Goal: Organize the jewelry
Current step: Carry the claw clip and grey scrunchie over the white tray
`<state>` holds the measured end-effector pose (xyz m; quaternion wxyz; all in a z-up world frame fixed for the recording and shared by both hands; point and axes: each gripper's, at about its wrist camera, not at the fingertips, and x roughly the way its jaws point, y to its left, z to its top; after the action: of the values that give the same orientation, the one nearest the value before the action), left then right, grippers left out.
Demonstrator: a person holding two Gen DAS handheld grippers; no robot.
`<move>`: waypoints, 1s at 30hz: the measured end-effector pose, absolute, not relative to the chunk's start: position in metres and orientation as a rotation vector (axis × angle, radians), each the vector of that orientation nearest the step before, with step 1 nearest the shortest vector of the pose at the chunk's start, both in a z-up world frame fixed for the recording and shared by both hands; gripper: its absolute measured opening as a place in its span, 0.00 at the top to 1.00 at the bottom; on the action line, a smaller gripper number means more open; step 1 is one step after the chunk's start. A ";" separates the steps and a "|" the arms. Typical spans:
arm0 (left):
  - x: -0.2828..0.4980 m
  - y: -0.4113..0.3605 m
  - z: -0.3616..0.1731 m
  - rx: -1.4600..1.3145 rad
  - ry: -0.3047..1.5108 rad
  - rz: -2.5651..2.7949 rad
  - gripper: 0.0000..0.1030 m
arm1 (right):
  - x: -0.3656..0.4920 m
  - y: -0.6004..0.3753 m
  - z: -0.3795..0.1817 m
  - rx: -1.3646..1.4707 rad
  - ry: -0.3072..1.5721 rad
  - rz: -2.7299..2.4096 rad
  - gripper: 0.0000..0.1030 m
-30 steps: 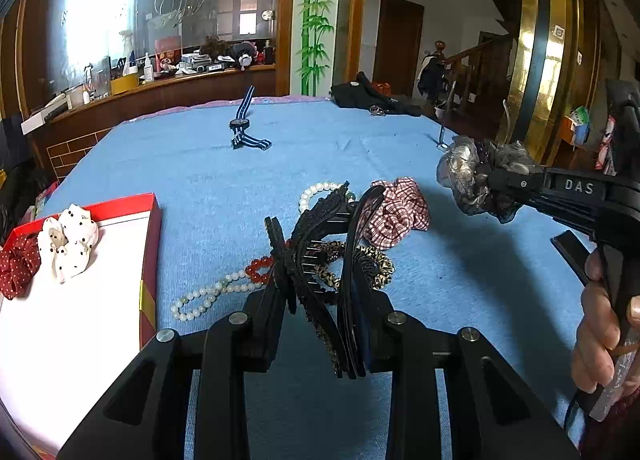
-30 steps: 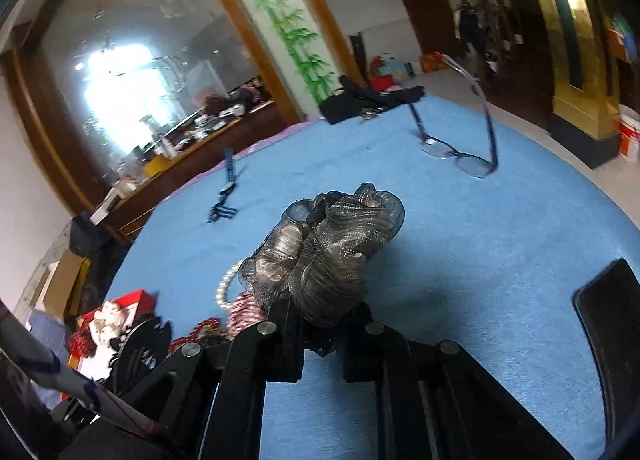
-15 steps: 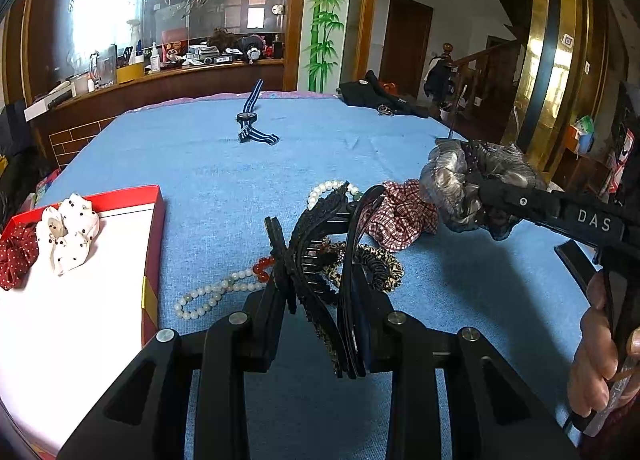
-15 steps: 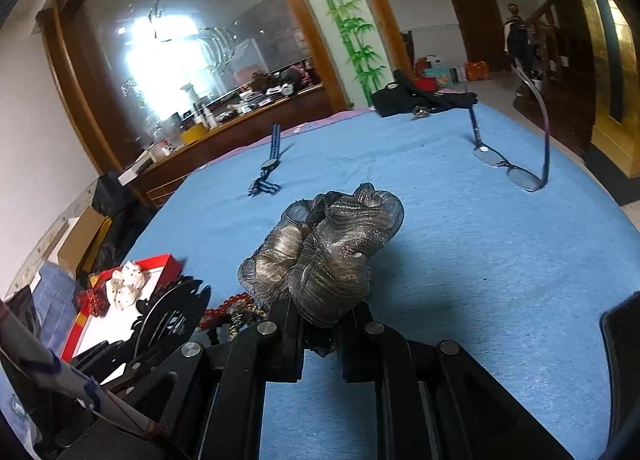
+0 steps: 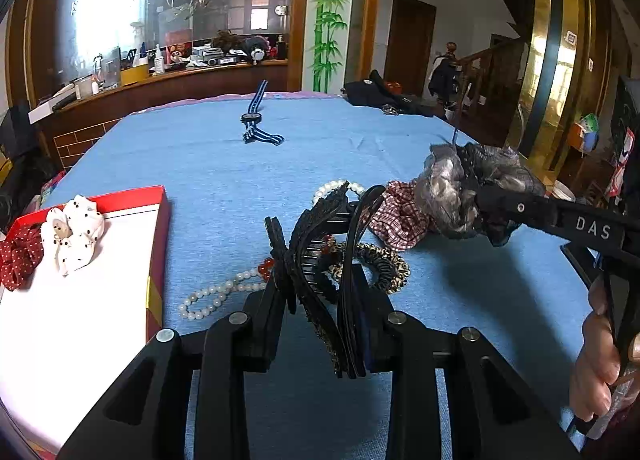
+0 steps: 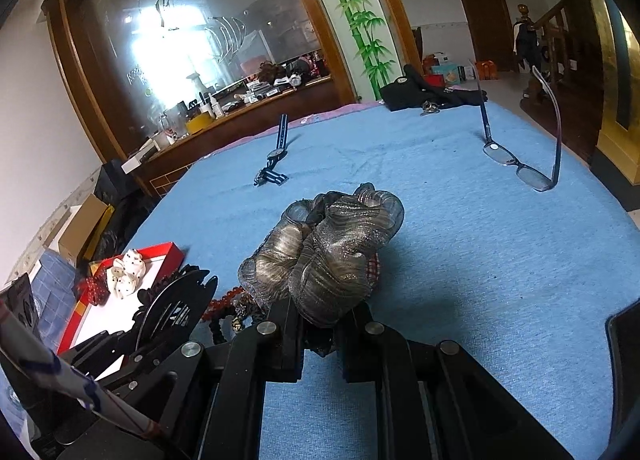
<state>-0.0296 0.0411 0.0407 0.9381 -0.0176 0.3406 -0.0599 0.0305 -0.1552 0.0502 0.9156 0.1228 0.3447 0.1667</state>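
Silver scrunchie (image 6: 328, 256) (gauzy) pinched in right gripper (image 6: 320, 334) — above blue cloth (image 6: 460, 260).

Both fisheyes sit close behind own fingers, angled down across blue table (image 5: 224, 164); both views share red box (image 6: 160, 250), striped watch (image 5: 256, 120).

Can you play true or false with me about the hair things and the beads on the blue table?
1. The right tongs hold a shiny grey scrunchie. True.
2. The left tongs are empty. False: they grip a black hair claw clip.
3. Two scrunchies lie in the red box. True: a white dotted scrunchie and a red dotted scrunchie.
4. The eyeglasses are in the red box. False: they sit on the blue tablecloth, far from it.
5. The white bead string lies on the tablecloth beside the box. True.
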 end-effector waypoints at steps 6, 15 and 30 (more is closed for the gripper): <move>-0.043 0.050 0.054 -0.056 0.678 -0.107 0.72 | 0.017 -0.143 0.053 0.274 0.740 0.356 0.88; -0.066 0.114 0.075 -0.148 0.673 -0.024 0.71 | -0.003 -0.087 0.083 0.185 0.741 0.459 0.87; -0.081 0.268 0.067 -0.255 0.738 0.266 0.71 | 0.030 0.059 0.091 0.029 0.834 0.616 0.84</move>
<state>-0.0809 0.2680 0.0674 0.9160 -0.1241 0.3588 0.1293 0.0298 0.0591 0.0910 0.8686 0.0139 0.3984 0.2943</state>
